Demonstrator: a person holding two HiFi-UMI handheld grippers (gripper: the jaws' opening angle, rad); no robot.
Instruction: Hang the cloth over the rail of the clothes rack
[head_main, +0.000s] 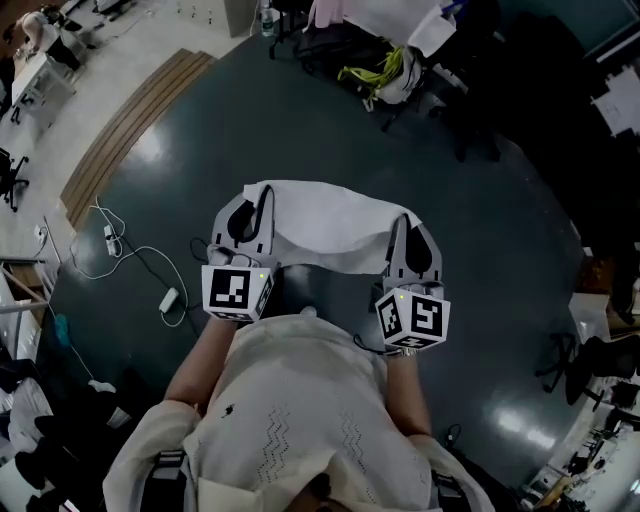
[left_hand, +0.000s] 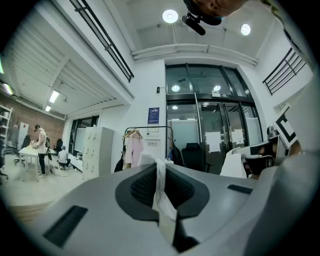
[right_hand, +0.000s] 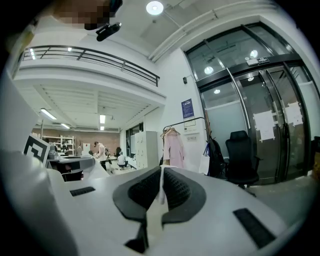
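A white cloth (head_main: 325, 225) hangs stretched between my two grippers, above a dark floor in the head view. My left gripper (head_main: 260, 200) is shut on the cloth's left corner, and a strip of cloth (left_hand: 161, 187) shows pinched between its dark pads. My right gripper (head_main: 405, 225) is shut on the right corner, with a thin fold of cloth (right_hand: 160, 187) between its pads. Both grippers are held level in front of the person's body. The clothes rack (left_hand: 150, 131), (right_hand: 192, 122) stands far ahead by the glass doors, with a pink garment (right_hand: 173, 150) on its rail.
On the floor to the left lie a power strip (head_main: 168, 298) and white cables. Bags and chairs (head_main: 380, 70) crowd the far side. A white locker cabinet (left_hand: 97, 150) and a black office chair (right_hand: 241, 155) flank the rack. People are at desks far left (left_hand: 40, 145).
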